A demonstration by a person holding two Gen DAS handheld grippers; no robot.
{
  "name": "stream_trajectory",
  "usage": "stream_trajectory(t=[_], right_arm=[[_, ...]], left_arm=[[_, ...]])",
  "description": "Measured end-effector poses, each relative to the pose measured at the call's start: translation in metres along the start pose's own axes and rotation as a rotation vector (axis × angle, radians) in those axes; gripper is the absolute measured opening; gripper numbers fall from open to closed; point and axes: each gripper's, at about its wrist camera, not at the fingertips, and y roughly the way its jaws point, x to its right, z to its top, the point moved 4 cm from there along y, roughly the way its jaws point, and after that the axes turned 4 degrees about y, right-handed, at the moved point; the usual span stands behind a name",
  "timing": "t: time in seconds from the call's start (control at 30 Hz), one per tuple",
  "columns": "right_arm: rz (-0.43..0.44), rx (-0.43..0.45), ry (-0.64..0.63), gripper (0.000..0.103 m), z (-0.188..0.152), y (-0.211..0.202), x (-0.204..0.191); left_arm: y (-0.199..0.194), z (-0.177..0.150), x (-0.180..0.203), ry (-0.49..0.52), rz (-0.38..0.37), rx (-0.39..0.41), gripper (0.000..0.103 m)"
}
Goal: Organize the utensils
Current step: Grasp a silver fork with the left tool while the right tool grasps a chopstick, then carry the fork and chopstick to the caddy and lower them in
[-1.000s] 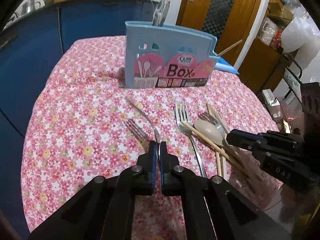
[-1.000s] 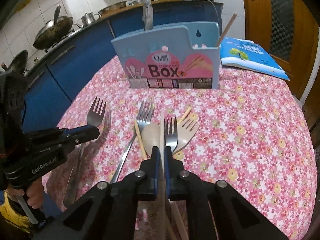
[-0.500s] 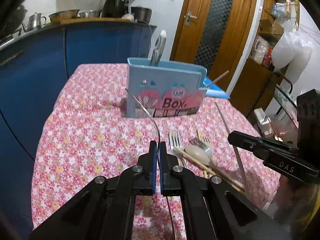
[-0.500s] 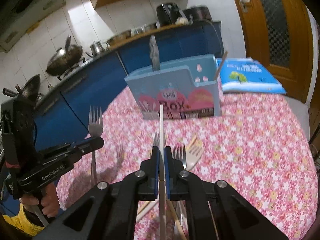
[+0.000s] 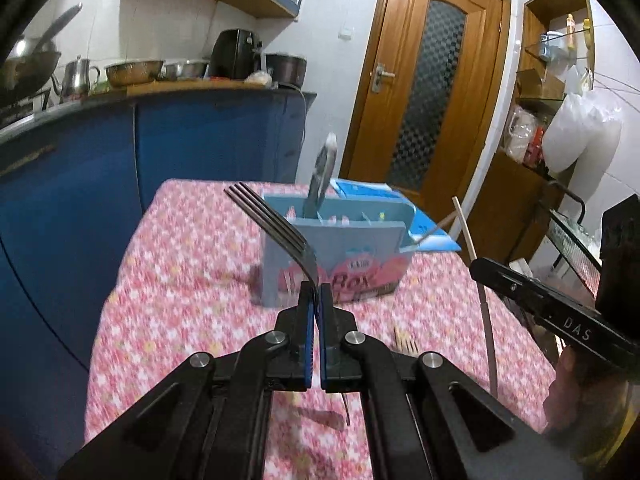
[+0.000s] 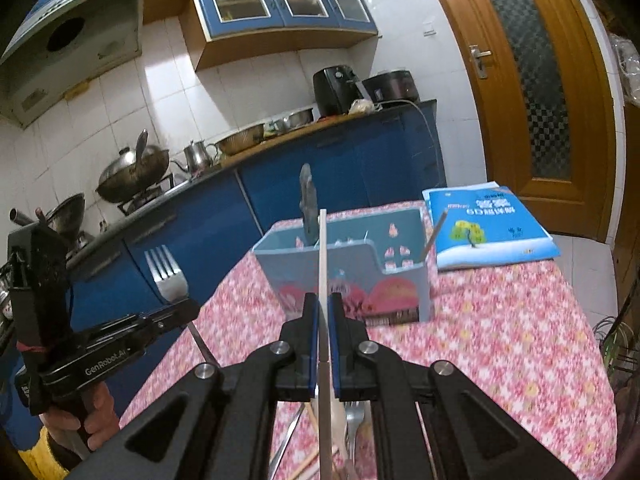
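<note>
My left gripper (image 5: 316, 292) is shut on the neck of a metal fork (image 5: 266, 216), whose tines point up and to the left, clear of the table. My right gripper (image 6: 323, 304) is shut on a pale wooden chopstick (image 6: 322, 256) that stands upright between the pads. Both are held above the flowered tablecloth (image 6: 500, 332), short of the light blue utensil box (image 6: 400, 280) (image 5: 340, 256). A grey handle (image 6: 307, 204) and a single chopstick (image 6: 434, 236) stand in the box. Each gripper also appears in the other's view: the left gripper (image 6: 188, 312), the right gripper (image 5: 476, 270).
More forks and a pale spoon (image 6: 352, 420) lie on the cloth under my right gripper. A blue booklet (image 6: 488, 224) lies behind the box on the right. Blue kitchen cabinets (image 5: 80, 200) run along the left, and a wooden door (image 5: 424, 92) stands beyond the table.
Both grippers have risen off the table, the left lifting the fork and the right lifting the chopstick. Both views have tilted upward toward the box.
</note>
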Motion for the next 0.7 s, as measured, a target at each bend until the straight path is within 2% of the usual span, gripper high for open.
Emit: stream_trajectory(t=[0.47, 0.7], right_arm=[[-0.021, 0.115, -0.029, 0.006, 0.051, 0.020, 0.005], [-0.016, 0.143, -0.019, 0.006, 0.069, 0.035, 0.011]], left_arm=[[0.015, 0.093, -0.009, 0.059, 0.104, 0.148, 0.000], [0.027, 0.128, -0.014, 0.077, 0.155, 0.211, 0.000]])
